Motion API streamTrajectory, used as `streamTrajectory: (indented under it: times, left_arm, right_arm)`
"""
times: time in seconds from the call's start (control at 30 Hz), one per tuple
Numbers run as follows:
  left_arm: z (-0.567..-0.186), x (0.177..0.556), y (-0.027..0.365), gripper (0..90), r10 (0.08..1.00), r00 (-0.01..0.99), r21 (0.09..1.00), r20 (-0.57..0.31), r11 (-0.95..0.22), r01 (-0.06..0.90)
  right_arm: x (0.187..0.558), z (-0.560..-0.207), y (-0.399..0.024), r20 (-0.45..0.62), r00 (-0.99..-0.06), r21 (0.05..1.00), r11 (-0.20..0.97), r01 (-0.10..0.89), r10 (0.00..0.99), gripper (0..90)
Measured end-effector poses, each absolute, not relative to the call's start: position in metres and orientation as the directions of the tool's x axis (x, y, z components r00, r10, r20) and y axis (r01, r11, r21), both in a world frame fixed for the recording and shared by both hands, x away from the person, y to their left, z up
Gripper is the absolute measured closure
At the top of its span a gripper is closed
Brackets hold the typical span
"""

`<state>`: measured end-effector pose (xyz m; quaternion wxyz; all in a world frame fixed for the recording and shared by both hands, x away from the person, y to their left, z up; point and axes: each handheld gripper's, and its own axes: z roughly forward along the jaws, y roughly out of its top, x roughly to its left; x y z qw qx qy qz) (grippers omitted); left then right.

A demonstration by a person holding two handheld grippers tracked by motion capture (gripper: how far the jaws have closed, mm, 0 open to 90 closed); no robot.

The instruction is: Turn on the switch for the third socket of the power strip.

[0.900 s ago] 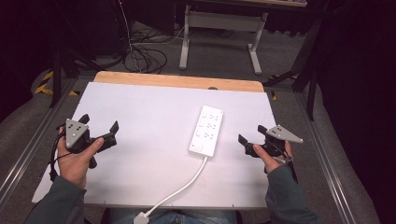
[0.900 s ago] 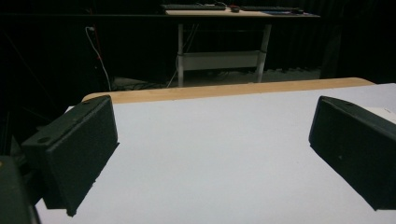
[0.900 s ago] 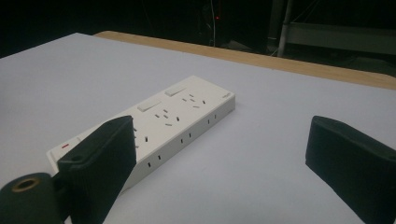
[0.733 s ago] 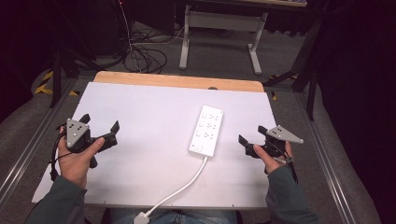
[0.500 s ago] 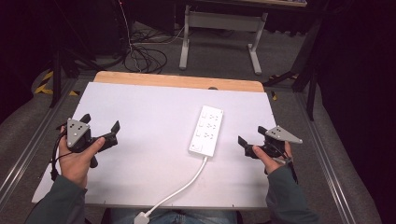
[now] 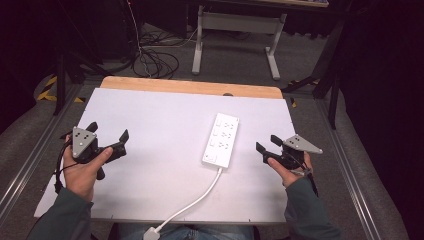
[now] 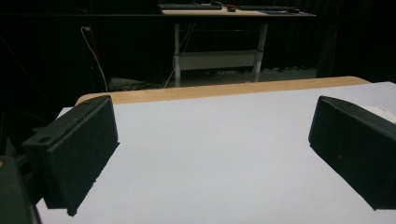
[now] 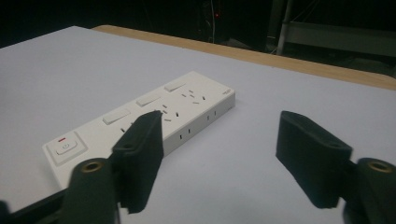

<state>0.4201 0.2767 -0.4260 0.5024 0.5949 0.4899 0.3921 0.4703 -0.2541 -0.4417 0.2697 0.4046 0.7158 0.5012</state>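
The fingers of the right gripper (image 6: 265, 148) are spread apart with nothing between them. They hover just over the bench (image 6: 150, 115), near the right side of the power strip (image 6: 221, 140) but not touching it. The fingers of the left gripper (image 6: 107, 137) are spread wide too, and hold nothing. That gripper is well apart from the strip, out at the left side of the bench.

The white power strip lies flat in the middle of the bench. Its cord (image 6: 192, 202) runs off the near edge to a plug (image 6: 150, 233).

This looks like the very start: nothing is picked up yet. Next, I think the right gripper needs to move in to the strip and line up its fingers with it.
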Motion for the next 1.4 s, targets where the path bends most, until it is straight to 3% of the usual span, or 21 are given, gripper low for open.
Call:
streamTrajectory:
  times: [0.3, 0.43, 1.4]
  left_arm:
    - [-0.426, 0.42, 0.276, 2.1, 0.976, 0.215, 0.982, -0.021, -0.02, 0.187]
    - [-0.426, 0.42, 0.276, 2.1, 0.976, 0.215, 0.982, -0.021, -0.02, 0.187]
    - [-0.426, 0.419, 0.278, 2.1, 0.976, 0.219, 0.982, -0.022, -0.021, 0.19]
  right_arm:
    - [0.47, -0.439, -0.256, 0.041, -0.535, 0.93, 0.164, 0.33, 0.844, 79.8]
    - [0.471, -0.437, -0.256, 0.035, -0.539, 0.933, 0.165, 0.319, 0.841, 90.0]
    - [0.498, -0.439, -0.229, -0.024, -0.587, 0.892, 0.283, 0.353, 0.81, 90.0]
